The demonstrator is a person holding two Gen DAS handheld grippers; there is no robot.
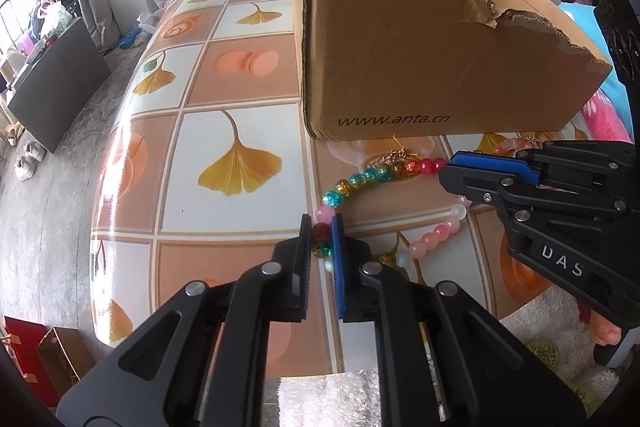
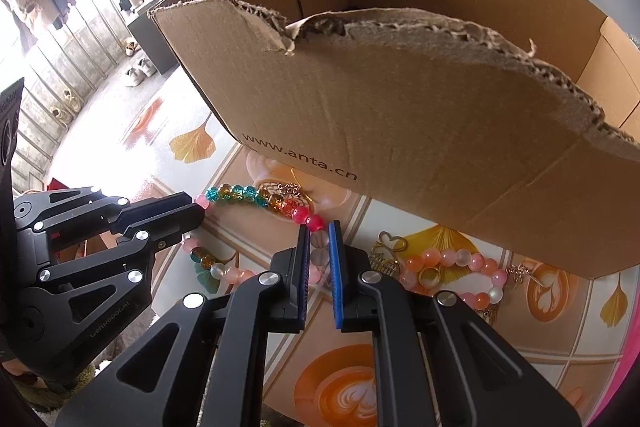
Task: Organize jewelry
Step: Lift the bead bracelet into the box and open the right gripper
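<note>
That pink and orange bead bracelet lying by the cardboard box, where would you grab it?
I'd pinch the pink and orange bead bracelet across its strand on the right-hand curve, jaws coming straight down from above. It lies flat on the patterned tablecloth, and the brown cardboard box wall stands close behind its far side.

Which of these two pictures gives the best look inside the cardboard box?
The right wrist view. It looks over the torn front edge of the cardboard box to the inner back and side walls, though the floor stays hidden. The left wrist view shows the box mostly from outside: the printed front, the torn rim and a sliver of inner wall.
</note>
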